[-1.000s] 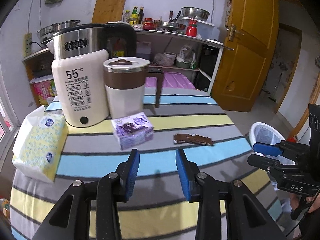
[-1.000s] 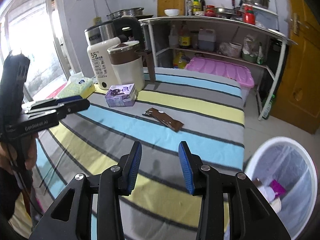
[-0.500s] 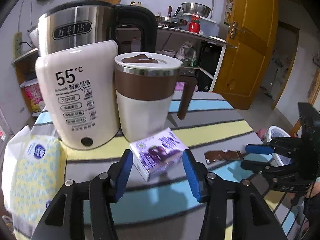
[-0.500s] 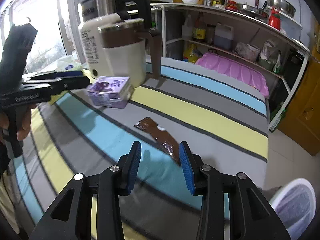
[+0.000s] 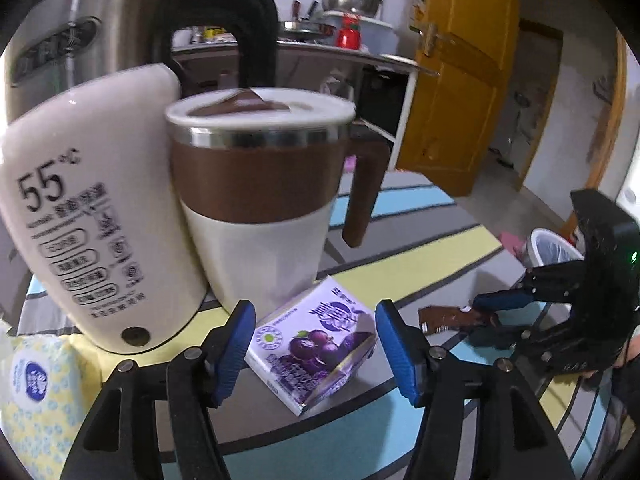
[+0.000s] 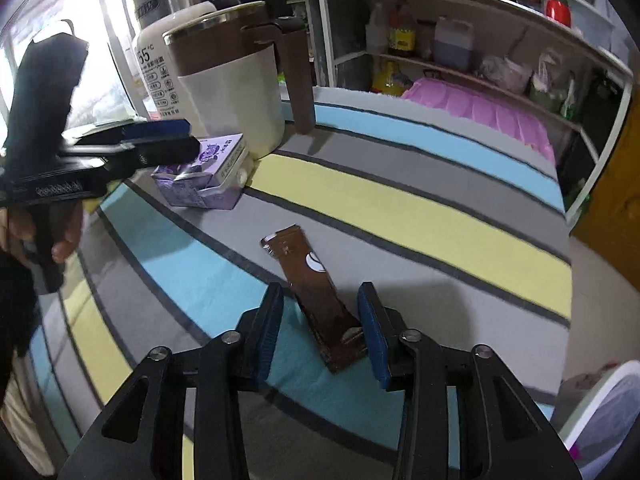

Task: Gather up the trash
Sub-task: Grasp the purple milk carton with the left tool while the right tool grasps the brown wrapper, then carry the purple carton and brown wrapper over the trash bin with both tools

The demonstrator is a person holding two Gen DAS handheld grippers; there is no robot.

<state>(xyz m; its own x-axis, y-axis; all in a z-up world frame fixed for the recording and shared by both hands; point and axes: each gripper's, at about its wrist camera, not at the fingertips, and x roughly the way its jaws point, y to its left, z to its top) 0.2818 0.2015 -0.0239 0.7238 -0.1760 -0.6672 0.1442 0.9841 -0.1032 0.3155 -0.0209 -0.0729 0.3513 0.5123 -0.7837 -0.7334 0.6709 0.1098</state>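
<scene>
A purple drink carton [image 5: 316, 340] lies on the striped tablecloth in front of the mug; it also shows in the right wrist view [image 6: 204, 176]. My left gripper [image 5: 316, 348] is open, its blue pads on either side of the carton, not touching it. A brown snack wrapper [image 6: 316, 296] lies flat on the cloth; its end shows in the left wrist view [image 5: 444, 316]. My right gripper [image 6: 322, 332] is open and straddles the wrapper's near end. A white trash bin [image 6: 600, 412] stands on the floor at the right.
A white and steel kettle [image 5: 92, 208] and a brown and white mug [image 5: 264, 200] stand right behind the carton. A tissue pack [image 5: 36, 392] lies at the left. Shelves with kitchenware [image 6: 460, 40] stand behind the table. A yellow door [image 5: 460, 80] is at the right.
Both grippers moved forward and down. The left one now has the carton between its pads. The right one now has the wrapper's end between its pads.
</scene>
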